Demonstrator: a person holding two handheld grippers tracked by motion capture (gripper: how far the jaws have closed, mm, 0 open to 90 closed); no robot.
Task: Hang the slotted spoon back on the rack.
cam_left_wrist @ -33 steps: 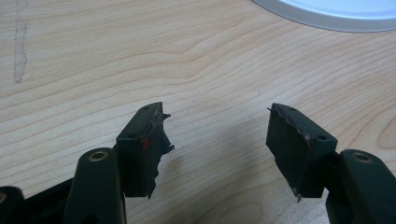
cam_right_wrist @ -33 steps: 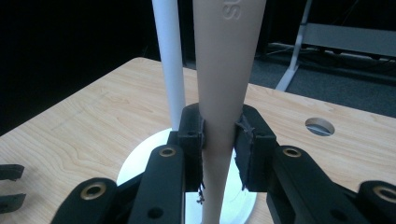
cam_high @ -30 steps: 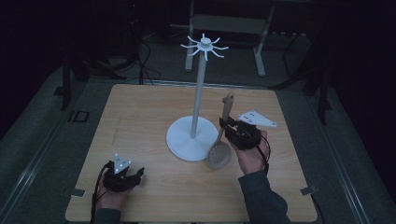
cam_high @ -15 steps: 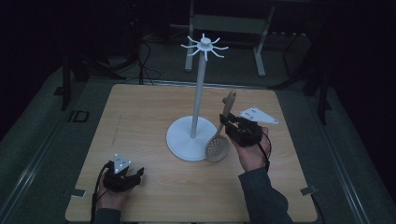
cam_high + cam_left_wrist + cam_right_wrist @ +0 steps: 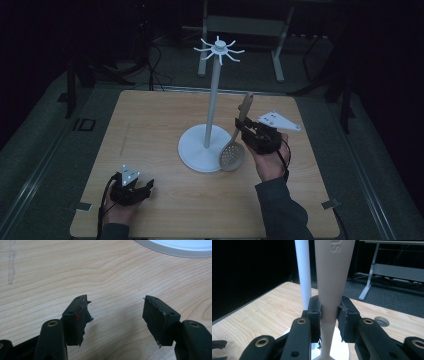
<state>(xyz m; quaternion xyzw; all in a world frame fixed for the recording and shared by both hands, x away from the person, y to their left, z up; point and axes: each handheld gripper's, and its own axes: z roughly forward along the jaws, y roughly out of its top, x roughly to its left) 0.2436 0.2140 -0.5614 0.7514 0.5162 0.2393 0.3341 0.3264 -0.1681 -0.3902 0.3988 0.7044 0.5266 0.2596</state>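
High view: slotted spoon (image 5: 234, 152) clamped upright in right tool (image 5: 243, 131), beside stand (image 5: 205, 147).

Black two-jaw grippers (image 5: 129, 191), grey three-cornered plates, dark sleeve (image 5: 280, 210).

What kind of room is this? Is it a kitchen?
Probably not a kitchen, more likely a lab or workshop. A bare wooden table stands in a dark room with cables on the floor and a metal frame behind it. A person's hand-held right gripper holds a slotted spoon.

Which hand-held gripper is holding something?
The right hand-held gripper: its jaws clamp the slotted spoon by its handle. The left hand-held gripper rests open near the table's front edge.
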